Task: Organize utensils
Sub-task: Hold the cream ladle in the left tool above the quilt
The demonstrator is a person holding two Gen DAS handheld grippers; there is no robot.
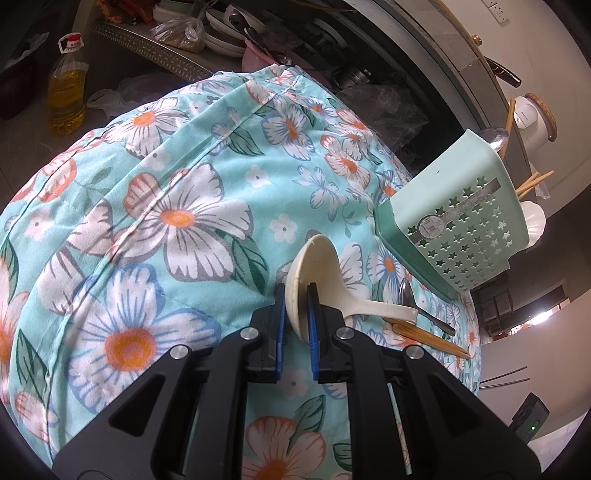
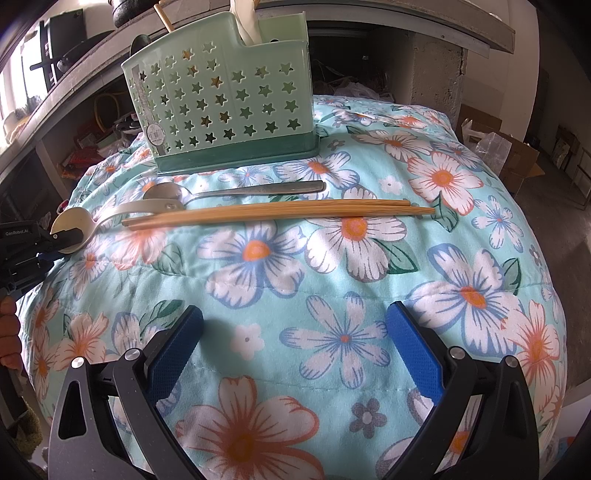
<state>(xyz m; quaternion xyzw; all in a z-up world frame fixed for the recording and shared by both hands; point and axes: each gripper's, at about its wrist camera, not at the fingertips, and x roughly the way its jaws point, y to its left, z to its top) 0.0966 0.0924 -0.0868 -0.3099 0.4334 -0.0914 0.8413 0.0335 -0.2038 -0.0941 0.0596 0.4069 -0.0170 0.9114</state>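
My left gripper [image 1: 297,325] is shut on the bowl rim of a cream ladle spoon [image 1: 314,277], whose handle points right. In the right wrist view the same gripper [image 2: 62,236] holds the ladle [image 2: 74,225] at the far left. A metal spoon [image 2: 236,190] and a pair of bamboo chopsticks [image 2: 280,212] lie on the floral cloth in front of a green star-holed utensil caddy [image 2: 221,99]. The caddy [image 1: 465,218] holds several utensils. My right gripper [image 2: 295,343] is open and empty, low over the cloth, well short of the chopsticks.
The floral quilt [image 2: 332,258] covers a rounded surface. An oil bottle [image 1: 66,96], stacked dishes [image 1: 221,33] and bags sit behind it on the floor and shelf. Shelving [image 2: 74,110] stands behind the caddy. Cardboard boxes [image 2: 509,155] are at the right.
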